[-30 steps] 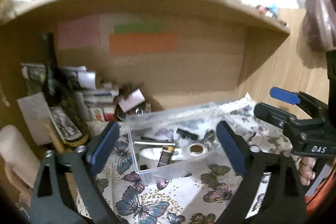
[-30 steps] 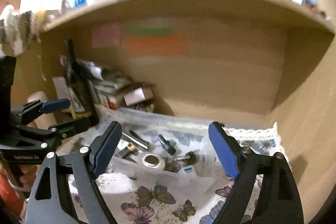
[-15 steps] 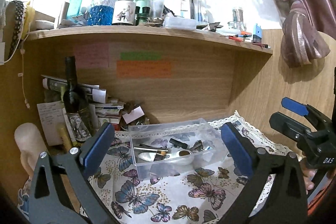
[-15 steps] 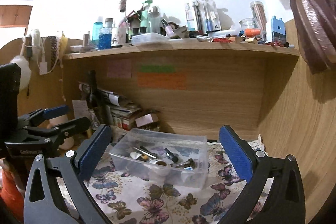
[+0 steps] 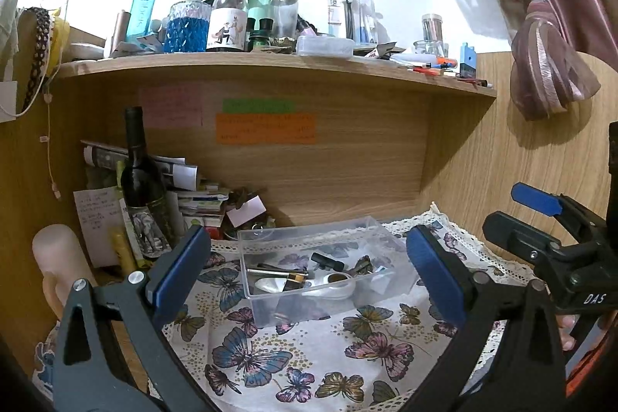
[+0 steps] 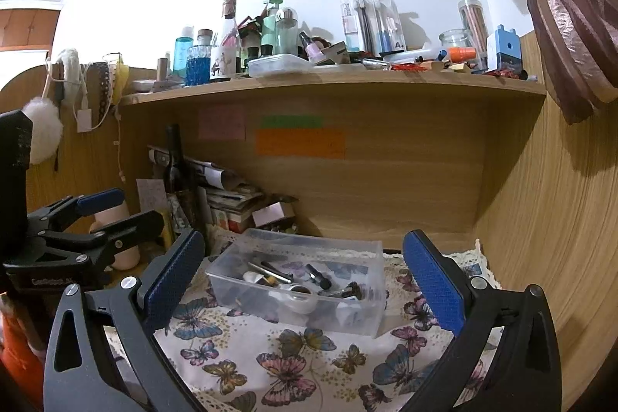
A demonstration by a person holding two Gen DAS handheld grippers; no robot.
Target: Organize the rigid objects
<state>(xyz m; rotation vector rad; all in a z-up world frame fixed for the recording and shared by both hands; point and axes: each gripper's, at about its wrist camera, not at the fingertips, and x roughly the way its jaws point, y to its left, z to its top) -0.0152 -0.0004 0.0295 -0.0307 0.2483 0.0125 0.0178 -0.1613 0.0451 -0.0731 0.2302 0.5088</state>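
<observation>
Clear plastic box (image 5: 324, 269) of small rigid items sits on the butterfly-cloth table (image 5: 270, 354), ahead of both grippers, left gripper (image 5: 305, 273) and right gripper (image 6: 305, 277), fingers wide apart and empty. It looks light, stiff, slick-walled; grip the rim. Behind stands a wine bottle (image 5: 141, 180).

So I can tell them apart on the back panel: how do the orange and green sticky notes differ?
The orange note is larger; the green note is a thin strip. Green sits directly above orange. Orange shows faint writing, too blurred to read; green's surface is unclear. Both are wide rectangles stuck flat on the wooden back panel.
</observation>
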